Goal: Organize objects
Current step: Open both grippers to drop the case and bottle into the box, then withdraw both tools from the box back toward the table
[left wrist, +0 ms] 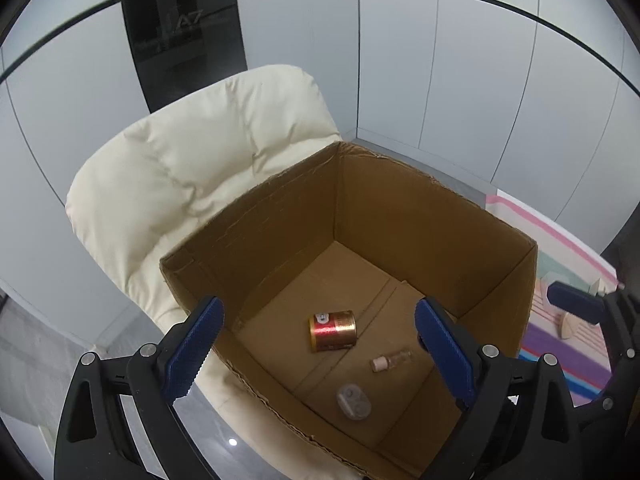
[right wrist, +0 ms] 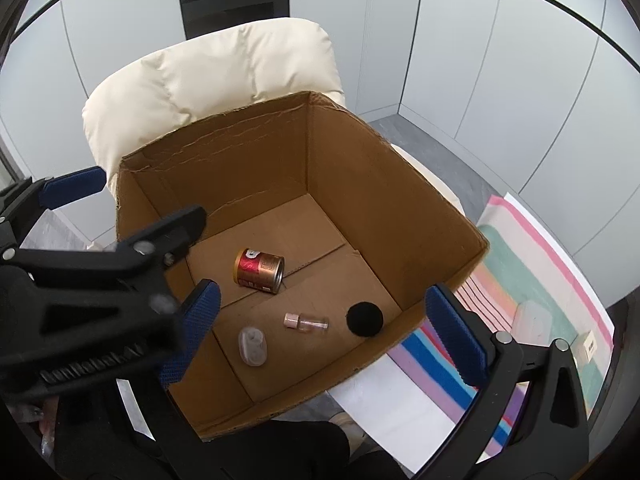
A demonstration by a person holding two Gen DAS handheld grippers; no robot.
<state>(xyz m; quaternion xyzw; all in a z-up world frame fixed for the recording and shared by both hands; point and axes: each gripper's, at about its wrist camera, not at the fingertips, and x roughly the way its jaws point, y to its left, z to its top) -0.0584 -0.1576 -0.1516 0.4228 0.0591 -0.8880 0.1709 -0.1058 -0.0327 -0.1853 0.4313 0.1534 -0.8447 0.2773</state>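
Both the left gripper (left wrist: pixel 318 352) and the right gripper (right wrist: pixel 322 328) stand released above the cardboard box (right wrist: pixel 400 184), nothing between the jaws. On the box floor: can (right wrist: pixel 260 270) at centre, small bottle (right wrist: pixel 306 322) at 5 o'clock of it, black ball (right wrist: pixel 365 319) at 4 o'clock.

"A7" stands in pale characters on the dark glass panel (left wrist: pixel 188 20) behind the chair — nothing else legible; the tin's (left wrist: pixel 332 330) label is too small to read.
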